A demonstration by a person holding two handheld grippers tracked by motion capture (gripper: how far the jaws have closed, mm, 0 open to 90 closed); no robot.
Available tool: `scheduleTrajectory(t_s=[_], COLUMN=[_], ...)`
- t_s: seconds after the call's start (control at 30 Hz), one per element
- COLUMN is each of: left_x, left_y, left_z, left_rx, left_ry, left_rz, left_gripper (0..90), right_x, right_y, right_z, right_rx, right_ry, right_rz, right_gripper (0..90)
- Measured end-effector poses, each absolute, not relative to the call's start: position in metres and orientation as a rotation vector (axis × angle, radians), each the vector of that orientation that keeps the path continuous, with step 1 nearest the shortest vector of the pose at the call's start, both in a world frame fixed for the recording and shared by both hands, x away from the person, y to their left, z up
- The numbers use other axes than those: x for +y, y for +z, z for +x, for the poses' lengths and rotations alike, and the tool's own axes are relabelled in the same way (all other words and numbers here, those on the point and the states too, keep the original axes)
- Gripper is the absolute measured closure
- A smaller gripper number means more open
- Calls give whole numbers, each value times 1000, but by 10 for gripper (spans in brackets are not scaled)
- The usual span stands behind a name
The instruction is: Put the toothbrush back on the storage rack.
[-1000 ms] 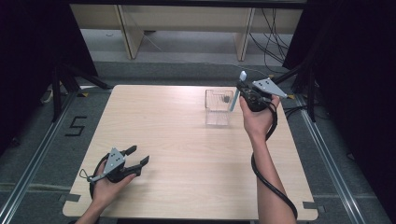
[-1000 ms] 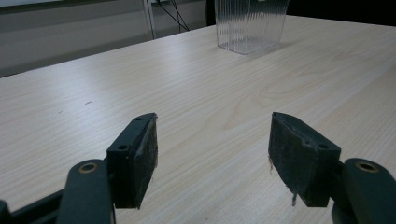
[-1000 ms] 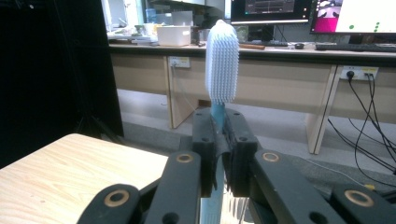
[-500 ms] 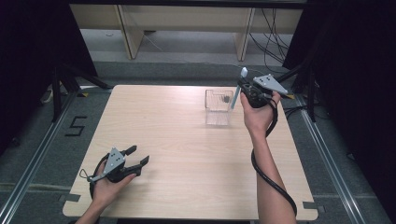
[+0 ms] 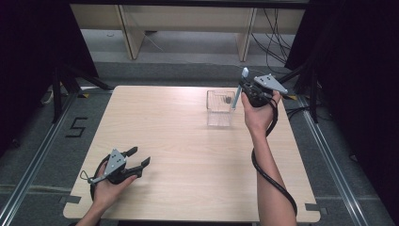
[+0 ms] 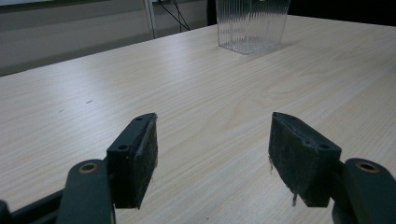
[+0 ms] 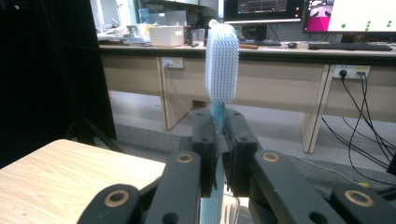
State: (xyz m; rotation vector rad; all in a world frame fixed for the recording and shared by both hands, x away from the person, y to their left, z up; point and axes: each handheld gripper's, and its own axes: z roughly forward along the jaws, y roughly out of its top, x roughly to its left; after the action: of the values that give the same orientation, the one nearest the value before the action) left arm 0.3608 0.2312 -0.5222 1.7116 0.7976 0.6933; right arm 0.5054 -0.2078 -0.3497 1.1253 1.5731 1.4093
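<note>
Pale wood table point(image 5: 188, 141), and on it we count one ribbed clear box point(image 5: 219, 107). One brush point(image 7: 221, 65) stands upright above the box's right edge, bristled white head up, blue handle clamped in our right gripper point(image 7: 218, 135). Our left gripper point(image 6: 212, 158) rests near the front-left corner, jaws wide, nothing between them.

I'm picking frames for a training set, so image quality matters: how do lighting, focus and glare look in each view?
High view: table evenly lit, surroundings nearly black. Left gripper view: sheen on the wood, clear container slightly soft, jaws sharp. Right gripper view: toothbrush sharp, bright monitors behind, dark at left.
</note>
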Motion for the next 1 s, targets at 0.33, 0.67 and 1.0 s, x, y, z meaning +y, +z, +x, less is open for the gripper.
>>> scheduleTrajectory(t_s=[0.33, 0.67, 1.0], left_x=[231, 231, 231], left_y=[-522, -523, -523], left_z=[361, 362, 362], left_rx=[800, 788, 788], left_ry=[691, 688, 687], left_rz=[1708, 1694, 1694], left_gripper=[323, 323, 322], right_x=[-206, -203, -203], right_y=[-351, -354, -359], right_z=[511, 515, 519], right_rx=[1574, 1579, 1580], right_ry=[1402, 1404, 1389], right_rz=[1120, 1141, 1144], right_gripper=[847, 847, 847])
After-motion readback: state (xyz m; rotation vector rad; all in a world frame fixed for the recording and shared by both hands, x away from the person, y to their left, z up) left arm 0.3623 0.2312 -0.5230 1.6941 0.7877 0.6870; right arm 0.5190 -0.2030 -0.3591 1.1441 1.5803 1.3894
